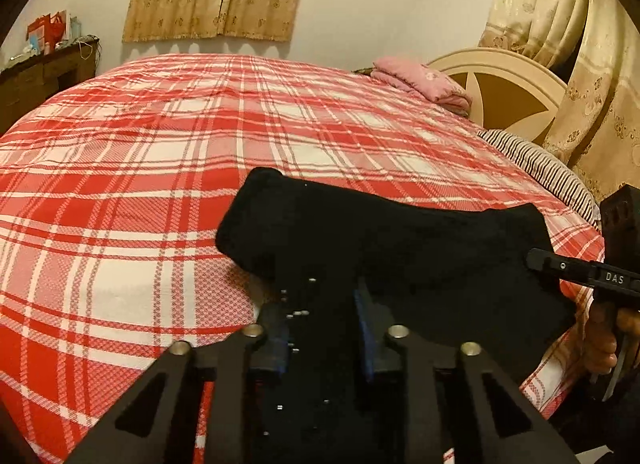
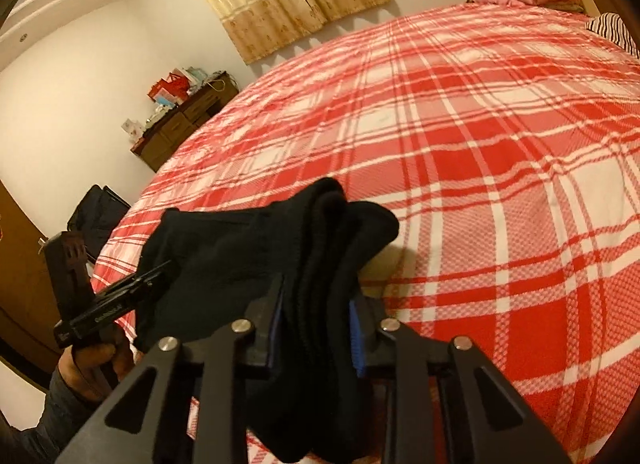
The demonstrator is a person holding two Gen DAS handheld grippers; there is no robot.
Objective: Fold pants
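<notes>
the left gripper (image 1: 322,328) is pointing forward over the bed, and its two blue-padded fingers (image 1: 370,334) are pinching one edge of the black pants (image 1: 400,248). the right gripper (image 2: 316,328) is doing the same at the other edge, its two fingers closing on a thick bundle of folded layers, so that the cloth is hanging down between them and out below the frame. each gripper is showing in the other camera from the side: the right hand (image 1: 602,340) is wrapping around its handle at the far right, the left hand (image 2: 90,360) is gripping its handle at the lower left. there is one pair of pants, bunched and lifted a little, stretching between the two grippers near the front edge of the red checked bedspread (image 1: 160,151). farther away one folded pink blanket (image 1: 420,79) is lying by the headboard (image 1: 508,87), one striped pillow (image 1: 544,167) is lying near it, and one dark dresser (image 2: 180,123) is standing against the wall.
</notes>
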